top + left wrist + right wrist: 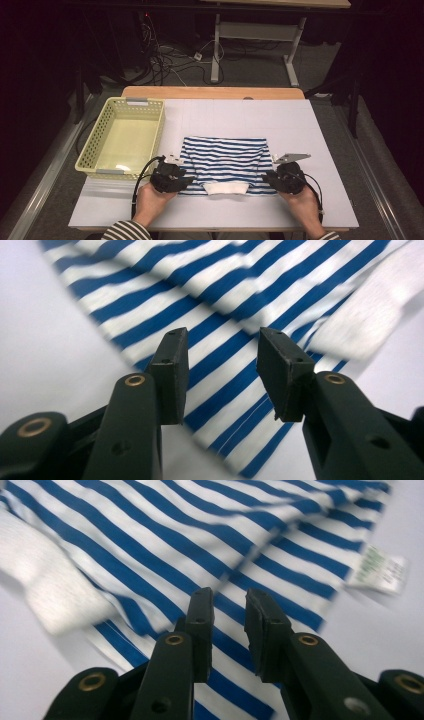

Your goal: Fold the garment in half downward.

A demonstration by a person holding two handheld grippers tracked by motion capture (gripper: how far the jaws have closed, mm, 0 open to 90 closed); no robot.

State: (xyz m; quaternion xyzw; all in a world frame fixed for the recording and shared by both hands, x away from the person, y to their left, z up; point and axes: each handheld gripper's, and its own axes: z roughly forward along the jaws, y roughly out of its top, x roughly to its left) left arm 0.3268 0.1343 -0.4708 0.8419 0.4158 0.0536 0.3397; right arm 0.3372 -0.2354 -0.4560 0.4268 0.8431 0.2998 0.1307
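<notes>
A blue-and-white striped garment (225, 160) lies folded flat on the white table top, its white ribbed collar (226, 188) at the near edge. My left gripper (192, 179) sits at the garment's near left corner, its jaws open. In the left gripper view, that gripper (222, 347) hovers over the striped cloth (225, 300) with nothing between the pads. My right gripper (266, 177) is at the near right corner. Its jaws (229, 605) stand a little apart above the stripes (210, 535), gripping nothing. A white care label (382, 570) sticks out at the cloth's edge.
A pale yellow perforated basket (95, 140) stands on the table's left side, beside the garment, with nothing in it. White table surface (250, 115) stretches beyond and to the right of the cloth. Cables and a desk frame lie on the floor behind the table.
</notes>
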